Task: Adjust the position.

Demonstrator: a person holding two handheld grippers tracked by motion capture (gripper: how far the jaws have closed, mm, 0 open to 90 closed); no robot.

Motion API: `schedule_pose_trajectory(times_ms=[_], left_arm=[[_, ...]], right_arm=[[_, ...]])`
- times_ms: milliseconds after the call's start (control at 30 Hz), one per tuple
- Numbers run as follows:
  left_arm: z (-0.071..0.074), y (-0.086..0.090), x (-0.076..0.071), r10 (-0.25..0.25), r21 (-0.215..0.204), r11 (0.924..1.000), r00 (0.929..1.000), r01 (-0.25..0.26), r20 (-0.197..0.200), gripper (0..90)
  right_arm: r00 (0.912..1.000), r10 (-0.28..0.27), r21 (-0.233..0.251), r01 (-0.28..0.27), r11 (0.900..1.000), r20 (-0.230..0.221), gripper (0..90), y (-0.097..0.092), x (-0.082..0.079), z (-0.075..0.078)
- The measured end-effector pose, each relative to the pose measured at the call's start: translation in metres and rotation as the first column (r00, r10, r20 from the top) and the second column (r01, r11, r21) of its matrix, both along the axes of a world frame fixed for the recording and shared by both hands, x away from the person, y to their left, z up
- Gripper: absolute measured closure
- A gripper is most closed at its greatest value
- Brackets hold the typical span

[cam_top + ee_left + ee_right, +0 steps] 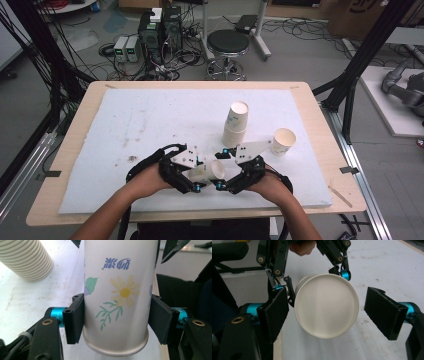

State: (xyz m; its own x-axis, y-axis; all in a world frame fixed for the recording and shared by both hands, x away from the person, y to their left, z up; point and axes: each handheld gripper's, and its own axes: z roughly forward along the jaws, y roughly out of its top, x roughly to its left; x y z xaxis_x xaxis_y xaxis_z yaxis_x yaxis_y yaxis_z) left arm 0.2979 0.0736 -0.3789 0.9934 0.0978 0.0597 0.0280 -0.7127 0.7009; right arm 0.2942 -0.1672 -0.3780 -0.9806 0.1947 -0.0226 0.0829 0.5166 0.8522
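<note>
**Cup held sideways for a handover**

The paper cup (117, 300) is clamped near its base by the left gripper (192, 172), above the table's near edge, so its rim faces the right gripper (325, 315), whose jaws stand apart around it.

The paper cup (117, 302) bears blue printed characters, upside down and unreadable.

Left gripper (200, 172) lower centre, jaws clamped; right gripper (226, 170) beside it, jaws spread; forearms enter from bottom.
</note>
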Motion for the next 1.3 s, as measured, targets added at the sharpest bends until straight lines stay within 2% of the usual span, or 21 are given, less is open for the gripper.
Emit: schedule_pose_trajectory(times_ms=[233,433,533,667,733,833,900,1067,1100,1167,1267,1300], left_arm=[[0.007,-0.003,0.002,-0.02,0.055,0.9983,0.9998,0.02,-0.004,35.1],[0.009,-0.006,0.003,-0.04,0.088,0.9952,0.9991,0.041,-0.014,35.1],[0.007,-0.007,0.003,-0.048,0.1,0.9938,0.9987,0.049,-0.019,35.0],[0.007,-0.007,0.003,-0.052,0.097,0.9939,0.9986,0.053,-0.009,34.8],[0.007,-0.006,0.003,-0.058,0.089,0.9943,0.9983,0.058,-0.002,31.9],[0.005,-0.002,0.003,-0.069,0.03,0.9972,0.9976,0.069,0.003,25.3],[0.005,0.003,0.002,-0.056,-0.019,0.9983,0.9984,0.056,-0.007,19.9],[0.0,0.018,0.002,-0.018,-0.126,0.992,0.9993,0.014,-0.032,18.4],[-0.001,0.022,0.001,-0.006,-0.15,0.9887,0.9993,0.001,-0.038,18.4],[-0.004,0.028,-0.001,0.016,-0.21,0.9774,0.9985,-0.027,-0.053,18.4],[-0.01,0.036,-0.002,0.058,-0.295,0.9525,0.9957,-0.077,-0.073,18.3],[-0.012,0.039,-0.003,0.073,-0.326,0.9404,0.9939,-0.096,-0.082,18.2]], right_arm=[[0.9985,0.054,-0.087,-0.053,0.9948,0.01,25.3,0.012,0.003,0.002],[0.9968,0.079,-0.103,-0.077,0.9918,0.017,29.2,0.015,0.004,0.003],[0.9953,0.097,-0.12,-0.095,0.9882,0.01,35.0,0.016,0.004,0.002],[0.9943,0.106,-0.129,-0.103,0.9862,0.013,36.1,0.016,0.004,0.002],[0.9938,0.11,-0.125,-0.108,0.9863,0.014,36.2,0.015,0.004,0.002],[0.9939,0.109,-0.12,-0.107,0.9869,0.013,35.9,0.014,0.004,0.002],[0.9943,0.106,-0.121,-0.105,0.9871,0.009,35.9,0.013,0.004,0.002],[0.9959,0.09,-0.097,-0.091,0.9912,-0.006,35.8,0.006,0.005,0.0],[0.9966,0.082,-0.092,-0.083,0.9923,-0.008,35.8,0.005,0.005,-0.001],[0.997,0.077,-0.076,-0.077,0.9941,-0.012,35.8,0.002,0.004,-0.001],[0.998,0.061,-0.043,-0.062,0.9972,-0.017,35.7,-0.003,0.003,-0.001],[0.9983,0.056,-0.032,-0.057,0.9979,-0.018,35.7,-0.005,0.003,-0.001]])
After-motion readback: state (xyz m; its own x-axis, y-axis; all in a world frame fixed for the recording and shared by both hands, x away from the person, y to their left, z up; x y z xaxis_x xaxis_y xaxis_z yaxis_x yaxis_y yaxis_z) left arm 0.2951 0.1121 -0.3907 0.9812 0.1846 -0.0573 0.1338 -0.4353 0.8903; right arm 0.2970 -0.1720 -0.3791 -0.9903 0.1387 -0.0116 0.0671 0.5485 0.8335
